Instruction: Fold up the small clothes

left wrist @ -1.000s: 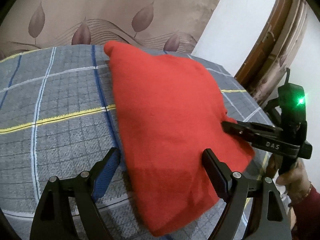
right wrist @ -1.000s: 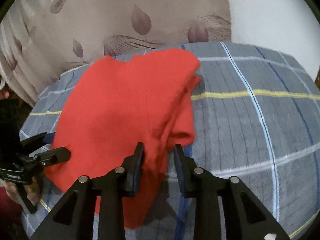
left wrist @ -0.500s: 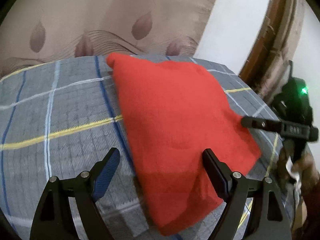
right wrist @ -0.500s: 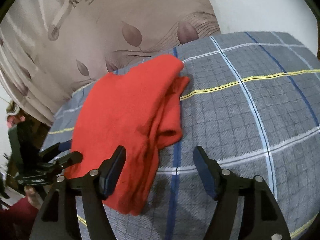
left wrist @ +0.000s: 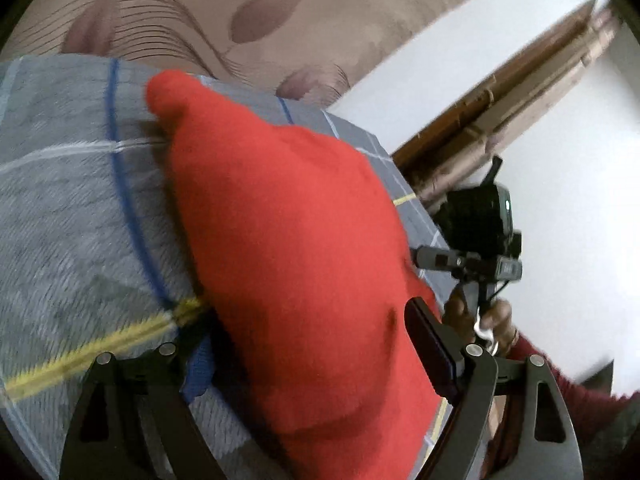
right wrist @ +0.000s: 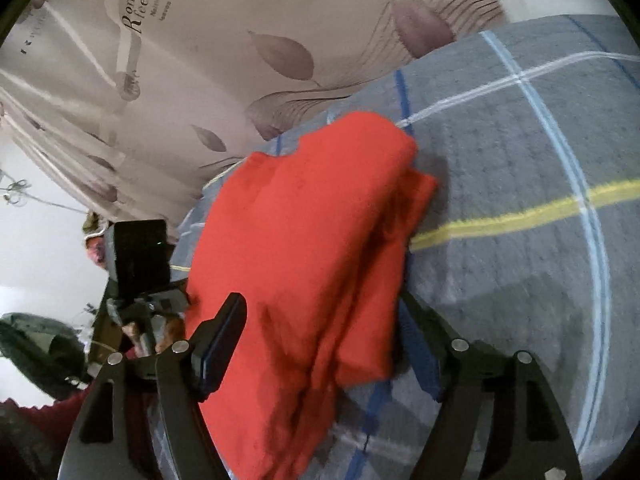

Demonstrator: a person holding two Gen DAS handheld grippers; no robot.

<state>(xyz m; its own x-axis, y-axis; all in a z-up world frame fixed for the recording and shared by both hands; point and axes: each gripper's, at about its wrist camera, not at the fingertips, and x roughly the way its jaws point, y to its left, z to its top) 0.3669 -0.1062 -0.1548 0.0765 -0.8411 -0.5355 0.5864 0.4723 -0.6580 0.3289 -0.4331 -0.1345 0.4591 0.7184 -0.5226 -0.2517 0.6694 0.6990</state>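
A folded red garment [left wrist: 288, 248] lies on the grey plaid bedspread [left wrist: 72, 216]. My left gripper [left wrist: 316, 356] stands open, its fingers wide on either side of the garment's near end, and the pads do not press on it. In the right wrist view the same red garment [right wrist: 316, 232] shows its stacked folded layers along the right edge. The jaws of my right gripper [right wrist: 320, 340] are opening, with the garment's near end between them and loose. Each gripper shows in the other's view: the right gripper [left wrist: 460, 260] and the left gripper [right wrist: 140, 260].
A beige leaf-print curtain [right wrist: 224, 60] hangs behind the bed. A white wall [left wrist: 540, 140] and a brown wooden door frame [left wrist: 492, 96] stand to the right. A hand with a bracelet and dark red sleeve [left wrist: 496, 320] holds the right gripper. The bedspread's edge [left wrist: 424, 216] drops off by the garment.
The right gripper's jaws, pinched on the garment's fold a second ago, have spread wide and let it go. Both grippers have swung and tilted, now straddling the garment's near end.
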